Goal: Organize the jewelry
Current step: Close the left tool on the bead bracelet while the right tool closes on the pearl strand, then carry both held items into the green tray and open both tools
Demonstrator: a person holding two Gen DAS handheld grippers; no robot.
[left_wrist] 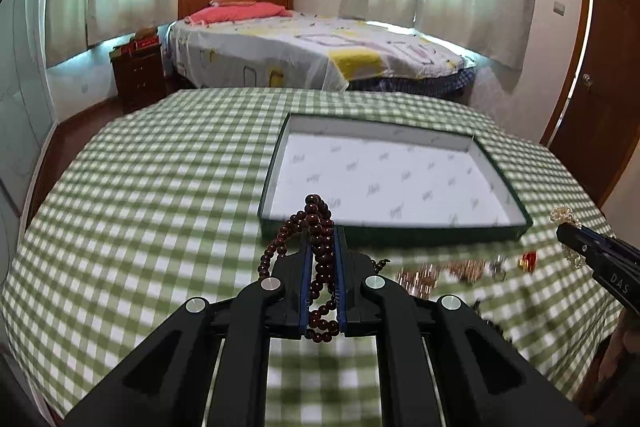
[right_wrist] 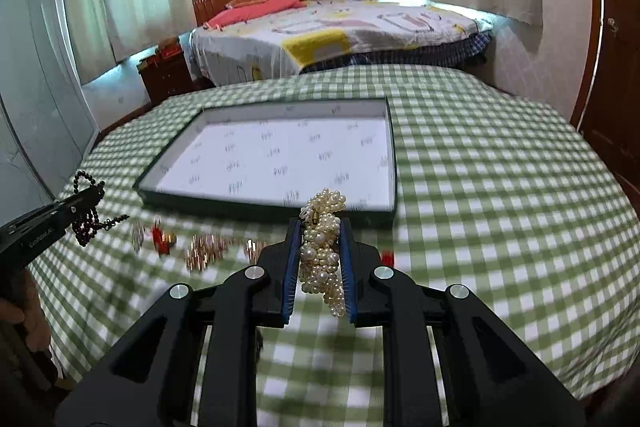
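The left tool (left_wrist: 323, 227) is clamped narrow on a dark red bead strand (left_wrist: 320, 251), loops spilling above and below its fingers. The right tool (right_wrist: 320, 223) grips a bunched pearl necklace (right_wrist: 323, 247) the same way. Both hang above the green-checked worktop (right_wrist: 480, 167), just short of the near rim of a white-lined shallow box (right_wrist: 280, 155). Blurred gold and red trinkets (right_wrist: 204, 249) lie on the cloth between the tools.

Your right gripper (right_wrist: 320, 227) clamps a cream pearl bead cluster (right_wrist: 322, 255) just short of the shallow dark-rimmed, white-lined tray (right_wrist: 394, 163).
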